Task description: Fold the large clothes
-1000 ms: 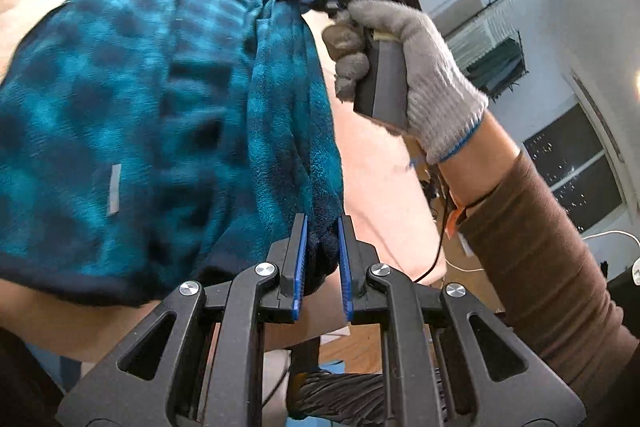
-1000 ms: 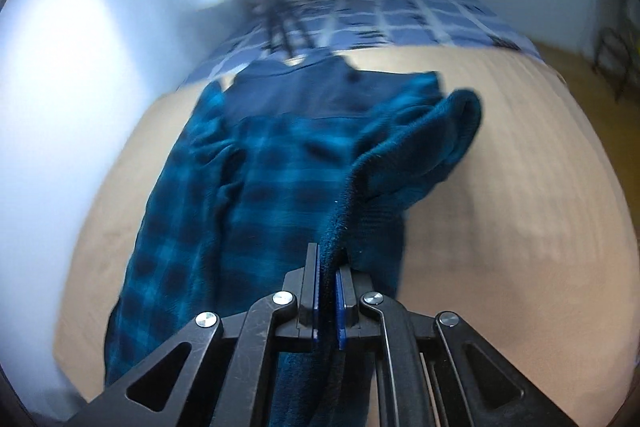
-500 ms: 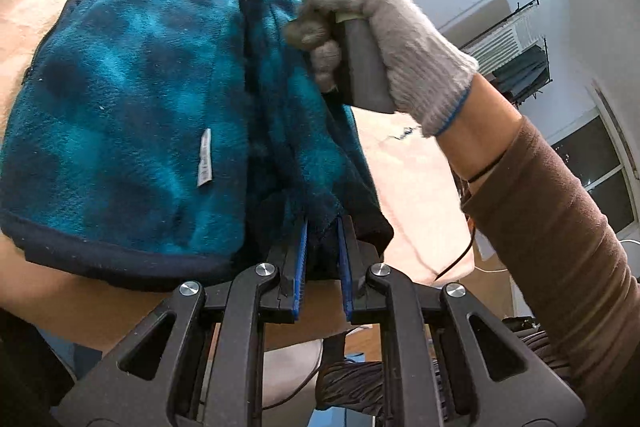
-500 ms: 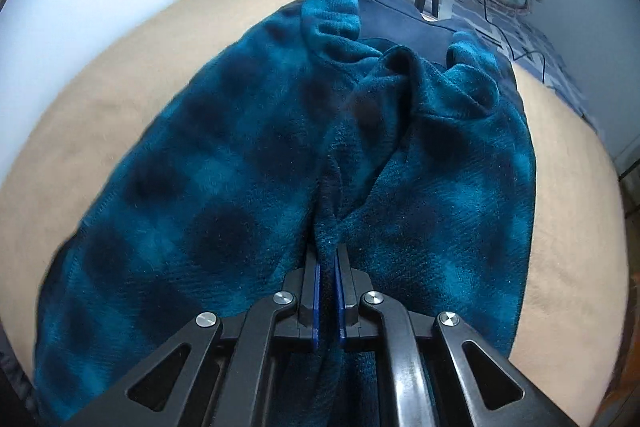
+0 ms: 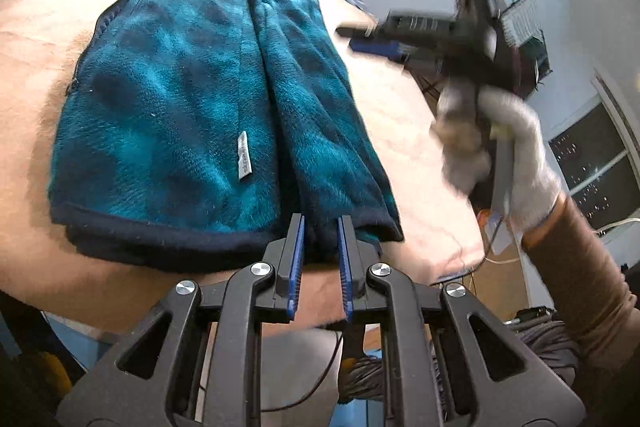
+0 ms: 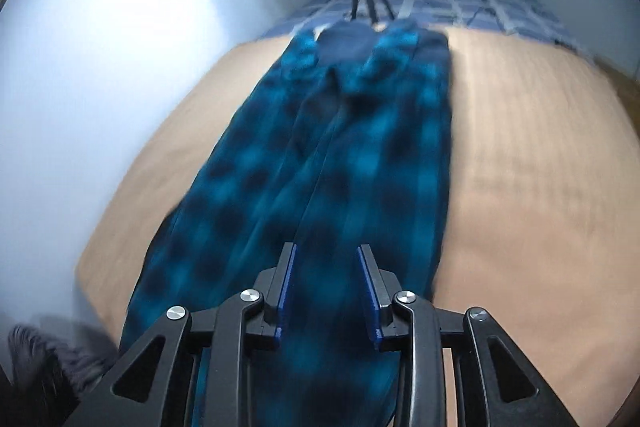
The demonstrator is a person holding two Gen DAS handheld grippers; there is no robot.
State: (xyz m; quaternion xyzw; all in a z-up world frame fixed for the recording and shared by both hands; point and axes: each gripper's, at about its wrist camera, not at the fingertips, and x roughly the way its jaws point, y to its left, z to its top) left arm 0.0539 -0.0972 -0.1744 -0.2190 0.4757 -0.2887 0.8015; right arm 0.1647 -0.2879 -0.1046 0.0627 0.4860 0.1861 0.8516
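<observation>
- While the teal plaid fleece (image 5: 192, 115) lies folded lengthwise on the tan bed (image 5: 404, 131), its long axis runs straight away from my left hand-held gripper (image 5: 319, 259), hem nearest me, collar at the far end.
- My left hand-held gripper sits at that near hem, its jaws drawn close together and clamped on the dark hem band.
- My right hand-held gripper (image 6: 326, 291) has just been opening; its jaws stand apart with nothing pinched, the fleece lying beneath and beyond them.
- Judging from this, the left is nearer for the next fold toward the collar.
</observation>
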